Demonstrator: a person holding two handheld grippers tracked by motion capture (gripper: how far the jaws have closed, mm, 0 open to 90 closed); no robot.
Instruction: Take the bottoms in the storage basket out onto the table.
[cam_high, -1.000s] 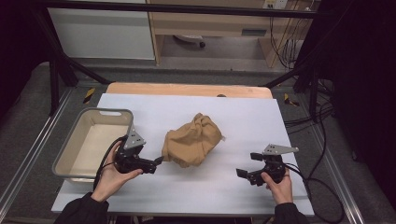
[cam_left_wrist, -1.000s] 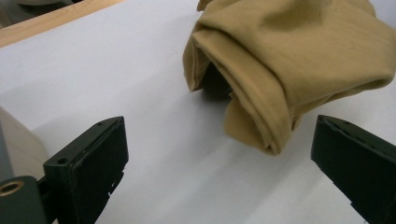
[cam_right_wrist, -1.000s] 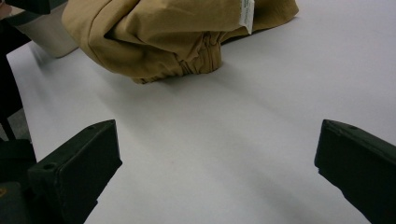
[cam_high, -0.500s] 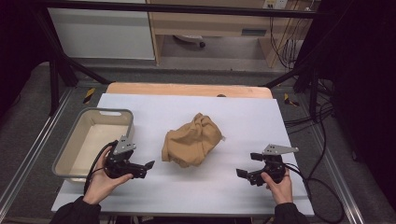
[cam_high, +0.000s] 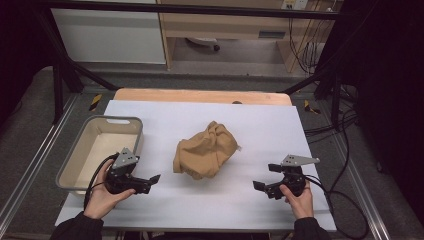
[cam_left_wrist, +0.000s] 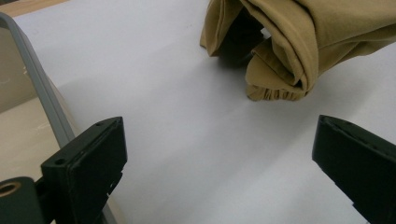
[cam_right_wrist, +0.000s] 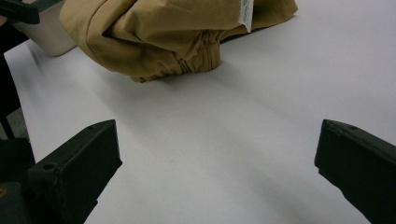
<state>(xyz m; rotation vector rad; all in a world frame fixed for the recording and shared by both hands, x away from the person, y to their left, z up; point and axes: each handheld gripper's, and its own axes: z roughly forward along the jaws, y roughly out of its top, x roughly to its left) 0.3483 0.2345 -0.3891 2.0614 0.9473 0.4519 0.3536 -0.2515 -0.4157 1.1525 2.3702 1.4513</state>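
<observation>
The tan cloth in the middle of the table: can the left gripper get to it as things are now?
Probably yes. The left gripper is open and apart from the tan cloth, with bare white table between them. The grey bin lies off to its side, not in the way.

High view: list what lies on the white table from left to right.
Shallow grey plastic bin → left gripper → crumpled tan cloth garment → right gripper.
</observation>
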